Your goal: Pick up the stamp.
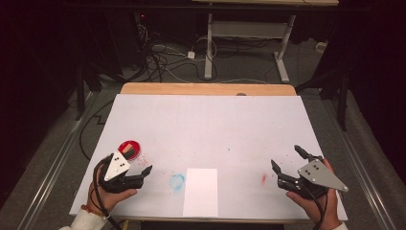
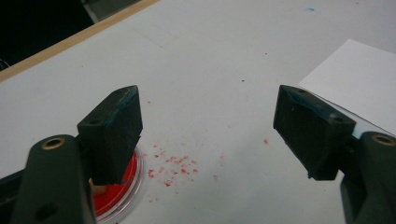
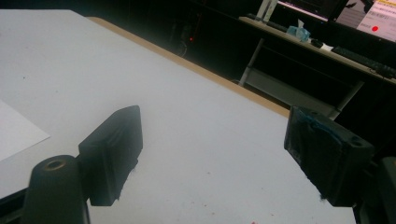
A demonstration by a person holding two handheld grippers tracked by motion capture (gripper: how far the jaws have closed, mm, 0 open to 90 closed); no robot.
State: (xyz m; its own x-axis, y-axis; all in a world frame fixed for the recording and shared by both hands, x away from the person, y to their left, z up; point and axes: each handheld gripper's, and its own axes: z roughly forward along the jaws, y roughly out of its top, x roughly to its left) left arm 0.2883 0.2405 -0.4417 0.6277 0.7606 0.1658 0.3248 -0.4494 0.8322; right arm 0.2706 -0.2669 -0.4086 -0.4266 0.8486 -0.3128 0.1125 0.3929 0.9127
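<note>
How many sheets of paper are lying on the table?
1. The sheet lies at the near edge of the table, between the two grippers, right of a blue smudge.

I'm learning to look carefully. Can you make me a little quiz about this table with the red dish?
1. True or false: the left gripper is shut on the red dish.
2. Which lies between the two grippers? A: white paper sheet; B: a cup; C: a spoon.
3. What colour is the smudge just left of the sheet?

Key: 1 false, its jaws stand open beside the dish. 2 A. 3 blue.
</note>
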